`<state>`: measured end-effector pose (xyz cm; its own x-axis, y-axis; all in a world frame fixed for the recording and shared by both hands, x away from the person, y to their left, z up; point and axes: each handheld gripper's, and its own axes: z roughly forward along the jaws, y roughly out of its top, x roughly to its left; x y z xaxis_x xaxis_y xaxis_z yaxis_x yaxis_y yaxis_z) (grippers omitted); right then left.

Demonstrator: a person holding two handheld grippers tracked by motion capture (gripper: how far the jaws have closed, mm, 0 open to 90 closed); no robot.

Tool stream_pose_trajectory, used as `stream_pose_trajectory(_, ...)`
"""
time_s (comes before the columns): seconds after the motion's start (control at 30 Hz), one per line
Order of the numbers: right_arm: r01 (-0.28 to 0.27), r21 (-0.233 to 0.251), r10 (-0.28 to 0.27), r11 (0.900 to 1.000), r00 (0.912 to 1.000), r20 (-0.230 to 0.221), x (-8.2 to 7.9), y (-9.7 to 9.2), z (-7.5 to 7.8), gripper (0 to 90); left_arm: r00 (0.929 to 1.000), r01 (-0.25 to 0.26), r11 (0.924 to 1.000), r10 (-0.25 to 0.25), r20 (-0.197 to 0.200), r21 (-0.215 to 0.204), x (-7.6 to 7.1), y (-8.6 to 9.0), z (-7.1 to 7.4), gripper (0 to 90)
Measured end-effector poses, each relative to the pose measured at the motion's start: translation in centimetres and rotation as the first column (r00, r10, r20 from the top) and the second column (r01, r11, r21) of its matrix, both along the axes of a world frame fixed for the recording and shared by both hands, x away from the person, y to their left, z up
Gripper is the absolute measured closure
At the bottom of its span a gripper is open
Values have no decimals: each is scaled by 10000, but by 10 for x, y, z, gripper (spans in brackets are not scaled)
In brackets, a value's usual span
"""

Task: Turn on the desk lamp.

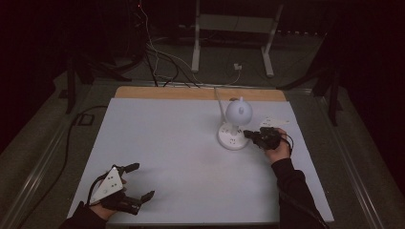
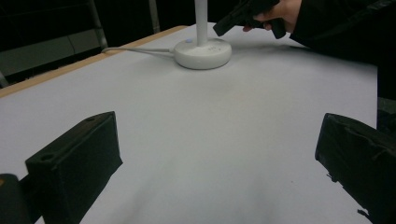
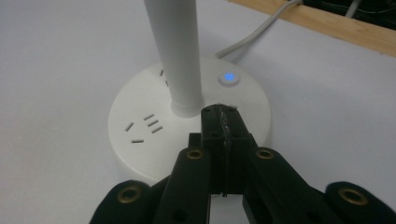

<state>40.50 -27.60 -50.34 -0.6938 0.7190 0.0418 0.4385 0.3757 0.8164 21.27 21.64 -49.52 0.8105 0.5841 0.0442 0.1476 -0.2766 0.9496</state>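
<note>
Nearest, the left gripper (image 1: 136, 186) rests wide open at the table's (image 1: 181, 157) seven o'clock, while the right gripper (image 3: 222, 116), jaws pressed together and empty, hovers over the lamp (image 1: 235, 125) base at two o'clock, its button (image 3: 229, 78) glowing blue, apparently not yet pressed.

The lamp (image 1: 235, 125) stands right of centre on the table (image 1: 167, 152), toward its far edge.

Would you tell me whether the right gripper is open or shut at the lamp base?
Shut: the right gripper has its jaws pressed together, holding nothing, over the lamp base.
</note>
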Motion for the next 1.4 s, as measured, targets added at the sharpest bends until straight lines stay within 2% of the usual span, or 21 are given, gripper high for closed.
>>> stream_pose_trajectory(0.1,17,-115,-16,9999,10000,30,1,2,-2,900,10000,7,10000,-7,15,21,0,0,0,5)
stream_pose_trajectory(0.73,-46,-48,46,10000,10000,-77,-1,6,-6,900,10000,1,10000,-1,-31,61,0,-1,0,5)
stream_pose_trajectory(0.9,-71,-157,70,9999,10000,-66,-1,8,-6,900,10000,2,10000,-2,-10,98,0,-1,0,5)
stream_pose_trajectory(1.4,113,81,-112,9999,9999,-91,-1,2,-7,900,10000,31,9999,-31,-8,140,0,-1,0,5)
